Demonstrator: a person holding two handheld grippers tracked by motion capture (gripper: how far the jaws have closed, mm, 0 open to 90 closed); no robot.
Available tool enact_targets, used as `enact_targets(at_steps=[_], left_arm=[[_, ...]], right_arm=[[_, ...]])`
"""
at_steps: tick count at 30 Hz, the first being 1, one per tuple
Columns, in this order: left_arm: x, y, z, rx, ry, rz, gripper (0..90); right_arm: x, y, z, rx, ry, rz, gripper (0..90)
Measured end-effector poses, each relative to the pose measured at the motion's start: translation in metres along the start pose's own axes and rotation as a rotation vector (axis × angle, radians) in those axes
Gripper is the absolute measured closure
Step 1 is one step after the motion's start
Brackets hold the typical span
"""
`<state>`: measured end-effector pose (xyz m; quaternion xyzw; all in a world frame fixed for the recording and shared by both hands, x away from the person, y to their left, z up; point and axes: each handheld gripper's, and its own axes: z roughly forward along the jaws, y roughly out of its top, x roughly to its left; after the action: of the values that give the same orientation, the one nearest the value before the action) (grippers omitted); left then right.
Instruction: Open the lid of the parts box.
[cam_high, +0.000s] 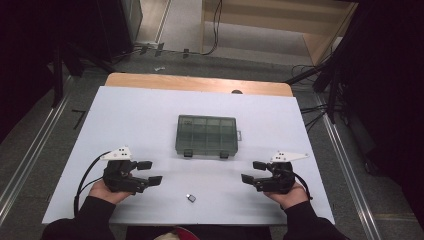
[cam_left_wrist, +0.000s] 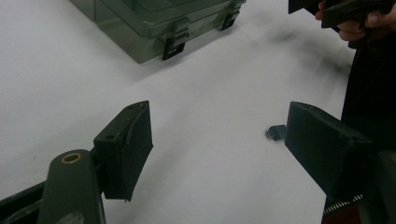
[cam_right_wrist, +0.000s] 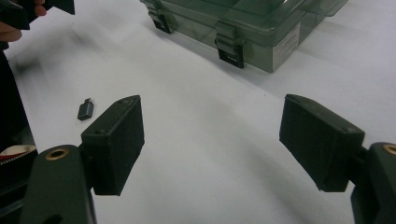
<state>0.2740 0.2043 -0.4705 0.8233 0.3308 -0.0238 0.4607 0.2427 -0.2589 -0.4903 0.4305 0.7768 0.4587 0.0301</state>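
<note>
Left tool (cam_high: 149, 172): held low over the near left of the desk, its jaws spread wide apart with nothing between them; in the left gripper view only bare white surface lies in the gap.
Right tool (cam_high: 253, 171): held over the near right part of the desk, its jaws likewise wide apart and empty, pointing in toward the middle.
Hands: the person's left hand (cam_high: 107, 191) and right hand (cam_high: 289, 194) each grip a tool from the near edge, dark sleeves behind them.
Small adapter (cam_high: 191, 198): a little dark grey plug-like piece lying flat on the desk, near the front edge, between the two tools and touching neither. In the left gripper view it sits just beside the right-hand jaw; in the right gripper view (cam_right_wrist: 85, 109) it lies just outside the left-hand jaw.
Compartment box (cam_high: 206, 135): a smoky see-through plastic case with divided cells, lid shut, two dark latches on the side facing the person; it sits mid-desk, well apart from the adapter and beyond both tools.
Desk (cam_high: 140, 115): white top with a wooden strip along the far edge.
Cables: a black lead loops from the left tool back toward the person's sleeve.
</note>
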Motion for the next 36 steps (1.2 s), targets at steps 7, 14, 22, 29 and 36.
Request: enact_targets(at_steps=[7, 14, 22, 29, 36], left_arm=[[0.001, 0.001, -0.005, -0.013, 0.03, 0.005, 24.2], [0.002, 0.0, -0.007, -0.019, 0.046, -0.016, 24.2], [0.0, -0.004, -0.01, -0.013, 0.073, -0.017, 24.2], [0.002, -0.003, -0.007, -0.009, 0.081, -0.023, 24.2], [0.003, -0.003, -0.006, -0.004, 0.085, -0.021, 24.2]], right_arm=[[-0.001, -0.001, -0.002, -0.017, 0.003, 0.016, 20.5], [-0.004, 0.001, -0.002, -0.03, -0.002, 0.015, 20.6], [-0.005, 0.005, 0.003, -0.018, 0.014, 0.021, 20.6], [-0.009, 0.007, 0.001, -0.055, 0.028, 0.034, 21.5], [-0.011, 0.008, 0.001, -0.053, 0.028, 0.057, 21.8]])
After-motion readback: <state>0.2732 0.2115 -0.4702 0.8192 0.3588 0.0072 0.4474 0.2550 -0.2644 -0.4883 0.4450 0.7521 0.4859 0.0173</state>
